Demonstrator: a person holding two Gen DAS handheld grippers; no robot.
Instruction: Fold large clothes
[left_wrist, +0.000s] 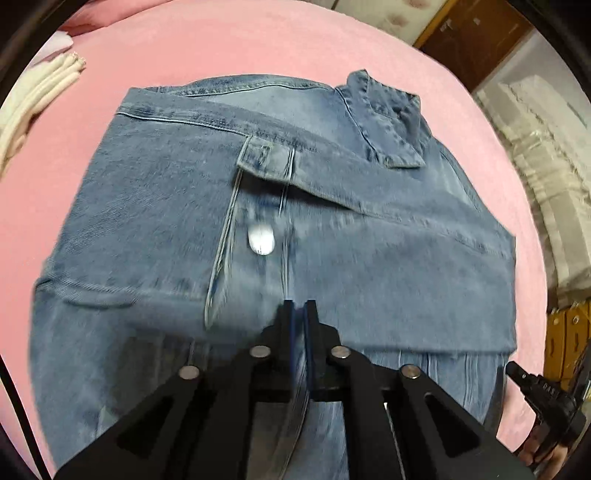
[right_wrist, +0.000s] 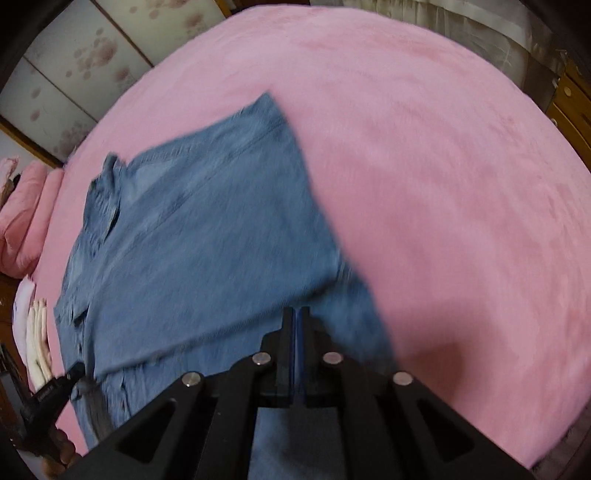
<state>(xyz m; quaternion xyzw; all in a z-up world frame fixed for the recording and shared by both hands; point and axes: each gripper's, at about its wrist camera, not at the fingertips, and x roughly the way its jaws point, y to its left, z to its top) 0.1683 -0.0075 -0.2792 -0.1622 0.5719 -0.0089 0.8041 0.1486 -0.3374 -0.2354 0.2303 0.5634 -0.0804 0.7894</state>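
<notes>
Blue denim jacket (left_wrist: 280, 229), part-folded on pink bed cover (left_wrist: 207, 55). Left gripper (left_wrist: 300, 308) barely parted, empty; right gripper (right_wrist: 296, 314) closed, empty. Risk: stiff sleeve flap springs open, unpinned.

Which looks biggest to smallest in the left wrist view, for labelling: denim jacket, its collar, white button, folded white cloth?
1. Denim jacket, fills most of the view.
2 and 3. Collar and white cloth: they look alike, and the cloth is cut off at the edge, so unranked.
4. White button, smallest.

denim jacket (right_wrist: 207, 236) motion-blurred, lower hem hidden behind tool (right_wrist: 296, 314)
</notes>
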